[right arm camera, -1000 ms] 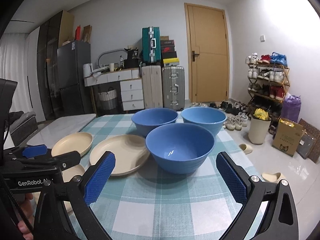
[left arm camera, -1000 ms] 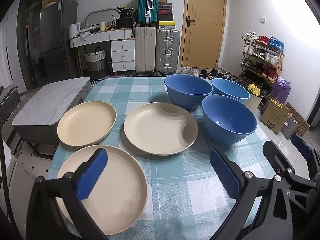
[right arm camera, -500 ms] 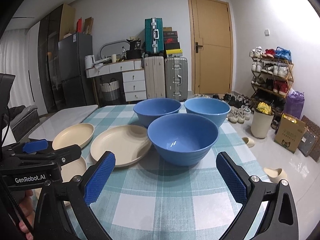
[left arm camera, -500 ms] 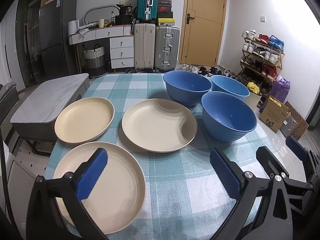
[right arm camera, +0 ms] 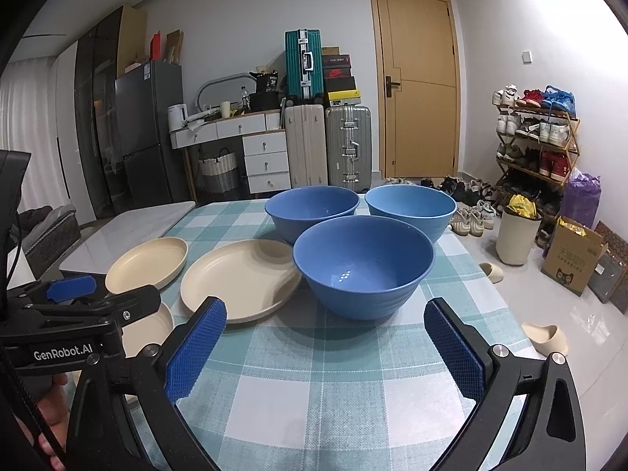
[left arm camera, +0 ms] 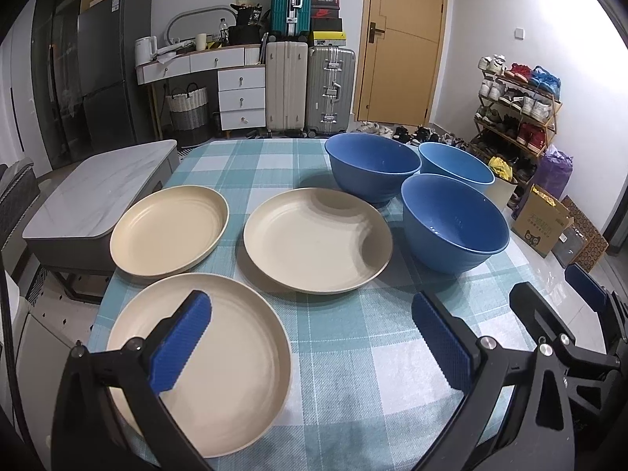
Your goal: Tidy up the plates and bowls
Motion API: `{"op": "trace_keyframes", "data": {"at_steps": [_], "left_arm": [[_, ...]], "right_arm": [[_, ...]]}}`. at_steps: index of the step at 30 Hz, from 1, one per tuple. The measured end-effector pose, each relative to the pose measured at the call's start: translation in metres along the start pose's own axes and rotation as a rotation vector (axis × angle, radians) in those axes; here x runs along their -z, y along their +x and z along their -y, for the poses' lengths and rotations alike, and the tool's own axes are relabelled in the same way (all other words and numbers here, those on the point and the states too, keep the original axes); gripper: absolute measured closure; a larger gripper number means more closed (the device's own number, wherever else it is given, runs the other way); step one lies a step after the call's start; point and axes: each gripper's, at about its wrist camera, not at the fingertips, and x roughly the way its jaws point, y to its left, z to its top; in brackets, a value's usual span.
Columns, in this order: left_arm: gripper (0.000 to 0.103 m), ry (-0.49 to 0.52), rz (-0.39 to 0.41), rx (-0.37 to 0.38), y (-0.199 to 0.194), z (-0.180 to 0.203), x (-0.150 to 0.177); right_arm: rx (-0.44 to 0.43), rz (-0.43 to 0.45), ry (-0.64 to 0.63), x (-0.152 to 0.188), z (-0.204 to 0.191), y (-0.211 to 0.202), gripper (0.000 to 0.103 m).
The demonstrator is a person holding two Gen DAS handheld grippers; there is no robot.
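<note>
Three cream plates lie on the checked tablecloth (left arm camera: 353,337): a near plate (left arm camera: 219,357), a left plate (left arm camera: 168,229) and a middle plate (left arm camera: 318,239). Three blue bowls stand to their right: a near bowl (left arm camera: 453,221), a far left bowl (left arm camera: 373,165) and a far right bowl (left arm camera: 457,167). My left gripper (left arm camera: 310,339) is open above the near plate's right part, holding nothing. My right gripper (right arm camera: 324,347) is open and empty just in front of the near bowl (right arm camera: 363,261). The left gripper (right arm camera: 98,294) also shows in the right wrist view, partly covering the near plate (right arm camera: 147,327).
A grey marble-topped low table (left arm camera: 98,192) stands just left of the table. On the floor to the right are a cardboard box (left arm camera: 543,221), a bin (right arm camera: 518,235), slippers (right arm camera: 547,337) and a shoe rack (right arm camera: 535,137). Suitcases (left arm camera: 310,90) and a dresser (left arm camera: 219,82) line the far wall.
Both grippers have pulled back and risen slightly, so the dishes sit a little farther off in view. Both remain open and no dish has moved.
</note>
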Motion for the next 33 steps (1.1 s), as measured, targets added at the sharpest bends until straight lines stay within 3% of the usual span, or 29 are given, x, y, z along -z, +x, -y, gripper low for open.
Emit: {"op": "trace_keyframes", "data": {"at_steps": [6,11,21,25,33], "left_arm": [[0.001,-0.010,-0.001,-0.034,-0.001,-0.005,-0.001],[0.001,-0.020,0.010,-0.046,-0.003,-0.010,-0.003],[0.001,-0.025,0.015,-0.049,-0.005,-0.016,-0.005],[0.001,-0.040,0.019,-0.069,-0.007,-0.027,-0.010],[0.001,-0.109,0.026,-0.111,-0.007,-0.071,-0.032]], "right_arm": [[-0.057,-0.018,0.015,0.001,-0.001,-0.001,0.000],[-0.015,-0.021,-0.041,-0.001,-0.010,0.000,0.000],[-0.047,-0.018,-0.065,-0.012,-0.018,-0.002,0.000],[-0.065,0.044,-0.108,-0.030,-0.031,-0.010,0.000],[-0.207,0.084,-0.201,-0.082,-0.075,0.001,0.000]]}}
